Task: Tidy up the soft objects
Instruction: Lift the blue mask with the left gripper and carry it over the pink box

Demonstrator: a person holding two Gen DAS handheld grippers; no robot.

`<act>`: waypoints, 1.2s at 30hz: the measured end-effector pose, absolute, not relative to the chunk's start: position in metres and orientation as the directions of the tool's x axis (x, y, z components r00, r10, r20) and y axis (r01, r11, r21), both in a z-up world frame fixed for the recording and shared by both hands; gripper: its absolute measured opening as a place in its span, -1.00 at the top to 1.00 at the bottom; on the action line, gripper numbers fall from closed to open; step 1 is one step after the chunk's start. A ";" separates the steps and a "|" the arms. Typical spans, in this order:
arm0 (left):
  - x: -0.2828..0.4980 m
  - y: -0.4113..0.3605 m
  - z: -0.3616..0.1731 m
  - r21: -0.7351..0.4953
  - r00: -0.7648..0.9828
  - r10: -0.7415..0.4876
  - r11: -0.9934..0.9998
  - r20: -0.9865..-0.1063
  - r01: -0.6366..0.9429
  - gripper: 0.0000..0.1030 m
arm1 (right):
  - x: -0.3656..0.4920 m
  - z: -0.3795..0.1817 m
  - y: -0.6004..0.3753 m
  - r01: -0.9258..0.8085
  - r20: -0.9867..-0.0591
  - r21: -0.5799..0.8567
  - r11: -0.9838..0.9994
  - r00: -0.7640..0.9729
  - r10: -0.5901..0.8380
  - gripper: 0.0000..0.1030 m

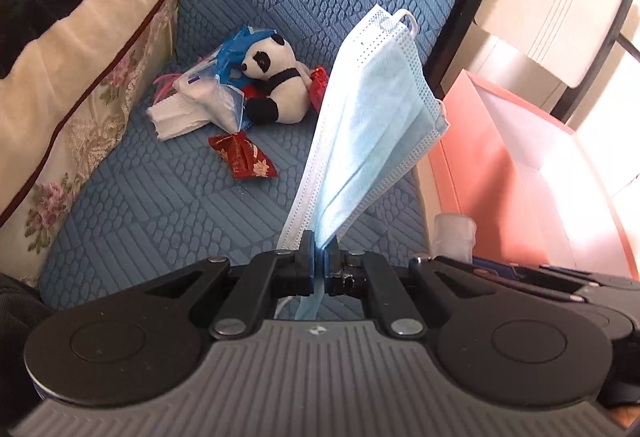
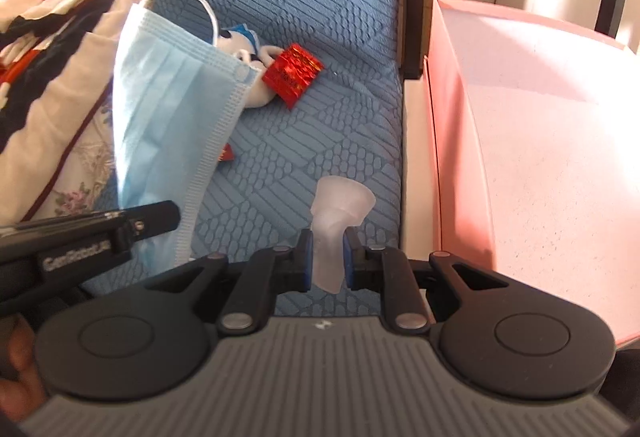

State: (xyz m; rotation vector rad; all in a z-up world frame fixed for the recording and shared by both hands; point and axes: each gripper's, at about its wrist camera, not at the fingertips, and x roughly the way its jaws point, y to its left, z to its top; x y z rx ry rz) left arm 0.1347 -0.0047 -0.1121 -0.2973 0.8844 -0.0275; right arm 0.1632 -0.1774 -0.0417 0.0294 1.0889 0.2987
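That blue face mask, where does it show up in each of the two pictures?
Left wrist view: the face mask stands centre-right, pinched by the left tongs.
Right wrist view: the face mask hangs at the left, above the left tongs' black arm.
Shared landmark: the pink box at the right edge of the blue bedcover.
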 end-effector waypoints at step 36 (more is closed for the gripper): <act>0.179 -0.119 0.058 -0.416 0.790 -0.269 0.909 -0.550 0.021 0.90 | 0.206 0.108 -0.300 -0.251 -0.706 0.206 0.946 0.631 0.322 0.64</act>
